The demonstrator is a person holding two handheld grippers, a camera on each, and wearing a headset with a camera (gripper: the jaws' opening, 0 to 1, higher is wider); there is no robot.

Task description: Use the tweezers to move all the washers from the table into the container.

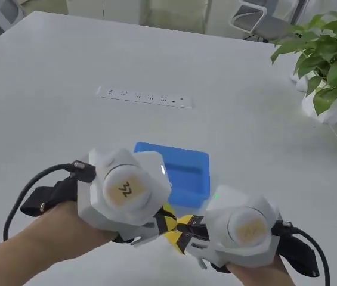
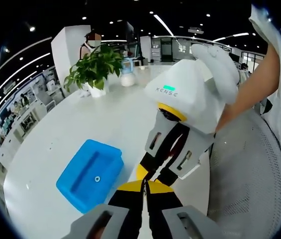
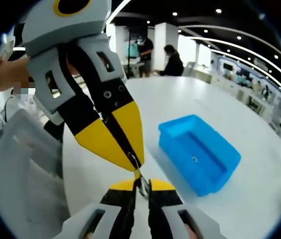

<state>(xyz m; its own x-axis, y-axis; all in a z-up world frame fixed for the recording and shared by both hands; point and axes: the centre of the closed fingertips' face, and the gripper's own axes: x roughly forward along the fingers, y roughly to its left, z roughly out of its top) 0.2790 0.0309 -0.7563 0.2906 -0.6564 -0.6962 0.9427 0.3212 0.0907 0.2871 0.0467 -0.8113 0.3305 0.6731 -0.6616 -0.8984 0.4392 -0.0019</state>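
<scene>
Surface: one pale grey table (image 1: 49, 59), flat and plain. A blue container (image 1: 183, 170) sits directly on it, just beyond the tips of the left gripper (image 2: 144, 185) and right gripper (image 3: 141, 185). Farther out, past the container, lies a white power strip (image 1: 143, 97), possibly recessed into the top. A potted plant (image 1: 326, 107) in a white pot stands well off beyond the right gripper.
</scene>
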